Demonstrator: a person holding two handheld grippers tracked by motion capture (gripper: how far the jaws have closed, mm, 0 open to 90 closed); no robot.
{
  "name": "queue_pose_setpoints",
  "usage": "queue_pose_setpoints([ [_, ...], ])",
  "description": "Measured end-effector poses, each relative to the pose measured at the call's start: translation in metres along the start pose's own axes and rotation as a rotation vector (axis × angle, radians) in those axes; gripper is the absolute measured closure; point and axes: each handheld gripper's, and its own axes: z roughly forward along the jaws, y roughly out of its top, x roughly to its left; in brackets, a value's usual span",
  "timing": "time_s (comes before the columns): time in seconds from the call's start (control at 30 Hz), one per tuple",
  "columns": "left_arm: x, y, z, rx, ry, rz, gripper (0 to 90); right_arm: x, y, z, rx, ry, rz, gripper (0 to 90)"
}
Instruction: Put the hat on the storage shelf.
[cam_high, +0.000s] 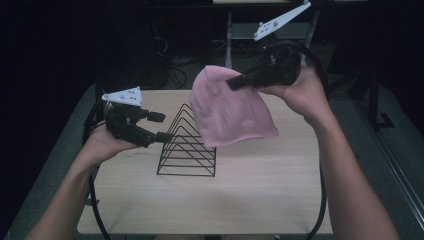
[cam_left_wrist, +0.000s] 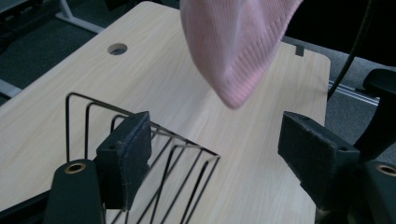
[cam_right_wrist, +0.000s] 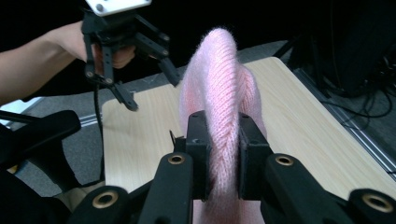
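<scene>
Above the worktop's (cam_high: 260, 190) far edge, the right gripper (cam_high: 235, 82) clamps a pink knitted beanie (cam_high: 227, 110), while the left gripper (cam_high: 162, 126) gapes wide beside a black wire rack (cam_high: 189, 150).

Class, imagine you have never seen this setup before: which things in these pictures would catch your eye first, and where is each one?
First comes the pink knitted hat, hanging in the air above the middle of the wooden table, pinched between the jaws of the right gripper. Just below and left of it stands a black wire rack on the tabletop. The left gripper is open, beside the rack's left end.
</scene>
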Motion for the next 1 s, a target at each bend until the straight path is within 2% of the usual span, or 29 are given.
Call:
queue_pose_setpoints([
  [0.13, 0.003, 0.009, -0.002, -0.024, -0.029, -0.007, 29.0, 0.005, 0.011, 0.009, 0.003, 0.012, -0.023, 77.9],
  [0.23, 0.006, 0.014, -0.004, -0.031, -0.035, 0.000, 30.4, 0.008, 0.019, 0.015, 0.001, 0.020, -0.040, 77.9],
  [0.4, 0.013, 0.019, -0.009, -0.059, -0.045, -0.023, 33.6, 0.013, 0.034, 0.027, -0.006, 0.044, -0.063, 78.0],
  [0.43, 0.015, 0.018, -0.010, -0.063, -0.052, -0.028, 35.6, 0.014, 0.036, 0.030, -0.006, 0.050, -0.071, 78.0],
  [0.6, 0.023, 0.015, -0.016, -0.059, -0.076, -0.040, 57.6, 0.016, 0.048, 0.042, -0.013, 0.063, -0.108, 78.0],
  [0.67, 0.026, 0.014, -0.020, -0.073, -0.087, -0.041, 69.0, 0.017, 0.051, 0.044, -0.018, 0.064, -0.110, 78.0],
  [0.77, 0.028, 0.014, -0.027, -0.084, -0.080, -0.037, 79.9, 0.017, 0.054, 0.047, -0.036, 0.070, -0.102, 78.0],
  [0.87, 0.030, 0.016, -0.032, -0.079, -0.063, -0.021, 84.4, 0.016, 0.055, 0.050, -0.051, 0.067, -0.100, 78.0],
  [1.0, 0.032, 0.018, -0.038, -0.068, -0.033, -0.016, 86.0, 0.014, 0.055, 0.054, -0.070, 0.063, -0.085, 77.9],
])
